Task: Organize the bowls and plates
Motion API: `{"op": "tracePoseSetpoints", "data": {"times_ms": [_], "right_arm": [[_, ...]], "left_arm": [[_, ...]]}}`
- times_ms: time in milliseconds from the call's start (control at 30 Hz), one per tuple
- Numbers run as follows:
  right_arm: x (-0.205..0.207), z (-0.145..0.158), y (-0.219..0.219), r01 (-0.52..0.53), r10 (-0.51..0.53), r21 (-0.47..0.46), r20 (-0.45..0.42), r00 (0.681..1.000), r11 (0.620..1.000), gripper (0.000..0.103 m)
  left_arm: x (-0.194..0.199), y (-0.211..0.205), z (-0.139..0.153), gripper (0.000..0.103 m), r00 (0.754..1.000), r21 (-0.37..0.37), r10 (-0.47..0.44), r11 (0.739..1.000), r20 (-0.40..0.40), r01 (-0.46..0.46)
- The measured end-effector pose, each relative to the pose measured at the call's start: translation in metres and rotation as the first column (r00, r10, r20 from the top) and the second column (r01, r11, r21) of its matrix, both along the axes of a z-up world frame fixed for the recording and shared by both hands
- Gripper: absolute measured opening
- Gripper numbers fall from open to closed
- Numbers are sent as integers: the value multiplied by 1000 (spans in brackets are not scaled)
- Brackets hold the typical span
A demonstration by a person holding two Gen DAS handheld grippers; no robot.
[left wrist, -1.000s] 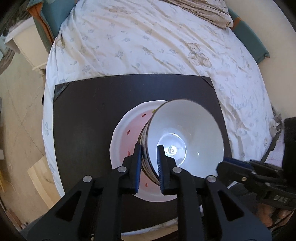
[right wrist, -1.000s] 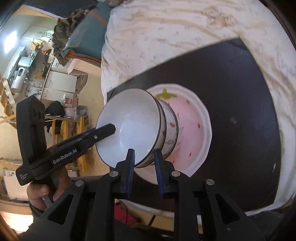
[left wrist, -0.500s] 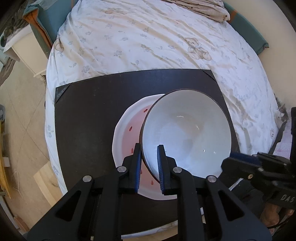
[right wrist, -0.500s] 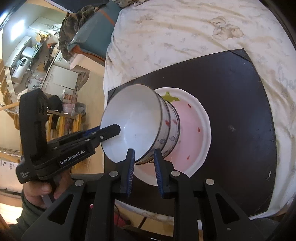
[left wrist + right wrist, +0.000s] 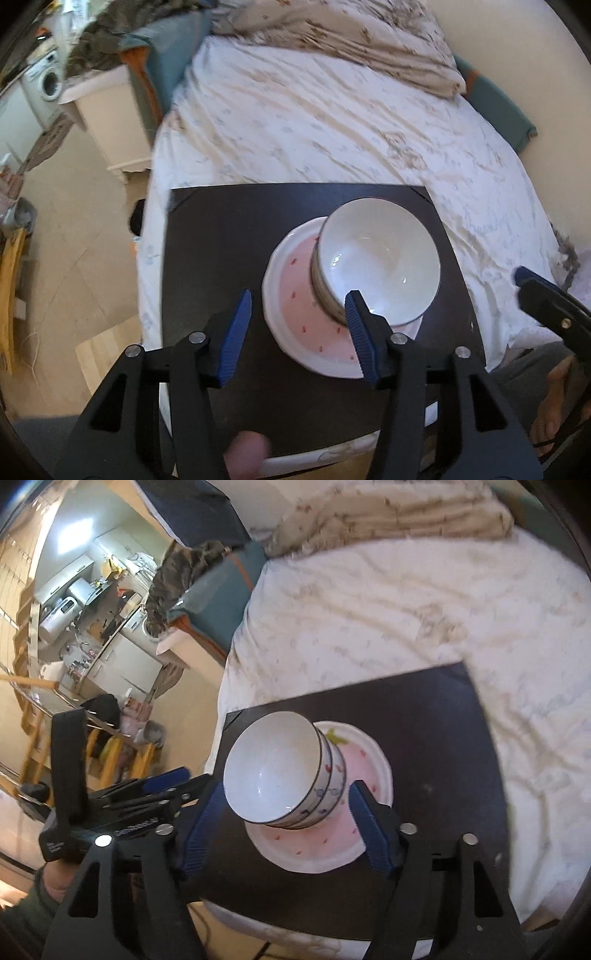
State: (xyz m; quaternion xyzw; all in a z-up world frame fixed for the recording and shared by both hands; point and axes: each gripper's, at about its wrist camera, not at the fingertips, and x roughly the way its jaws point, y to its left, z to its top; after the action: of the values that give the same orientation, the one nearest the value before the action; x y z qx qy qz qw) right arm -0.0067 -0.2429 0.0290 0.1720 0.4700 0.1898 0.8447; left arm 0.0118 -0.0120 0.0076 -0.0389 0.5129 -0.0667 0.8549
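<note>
Two grippers stand with their blue-padded jaws spread wide and nothing between them: the left gripper (image 5: pixel 298 317) and the right gripper (image 5: pixel 286 812), both just short of the crockery. Beyond them the stack of bowls (image 5: pixel 284 771), perhaps three deep, sits upright, mouth up, on the pink strawberry plate (image 5: pixel 364 768). The plate lies flat on a black board (image 5: pixel 221 236) resting on the bear-print bedsheet (image 5: pixel 332 122).
</note>
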Motion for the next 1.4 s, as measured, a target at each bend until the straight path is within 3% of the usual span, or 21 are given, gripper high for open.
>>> {"op": "tracePoseSetpoints", "data": {"times_ms": [67,133,200,267,367,633,800,933,1400], "right_arm": [[-15,7,0,33,-31,-41,55,998,999,91],[-30,12,4,48,-37,-91,113,993,995,103],[-47,16,9,75,-42,-167,191,981,983,103],[-63,17,18,93,-27,-239,268,963,967,103],[-78,9,28,102,-13,-293,291,957,951,103],[-92,-27,33,104,-43,-270,222,974,957,103],[-81,-49,34,117,-73,-284,160,984,952,103],[-82,-50,33,131,-79,-306,175,981,943,103],[-79,-54,29,148,-102,-320,157,982,936,103]], "left_arm": [[-13,3,4,58,999,14,11,1000,51,-12],[-30,6,9,75,994,26,29,999,106,-32],[-43,7,11,88,990,33,44,998,134,-49],[-56,11,11,92,985,35,65,997,157,-71],[-68,16,8,103,981,37,98,994,168,-105],[-86,8,-20,103,987,97,92,990,133,-105],[-81,9,-37,103,991,79,112,990,77,-118],[-79,7,-42,103,993,75,107,991,55,-111],[-80,0,-33,103,993,53,65,996,96,-70]]}}
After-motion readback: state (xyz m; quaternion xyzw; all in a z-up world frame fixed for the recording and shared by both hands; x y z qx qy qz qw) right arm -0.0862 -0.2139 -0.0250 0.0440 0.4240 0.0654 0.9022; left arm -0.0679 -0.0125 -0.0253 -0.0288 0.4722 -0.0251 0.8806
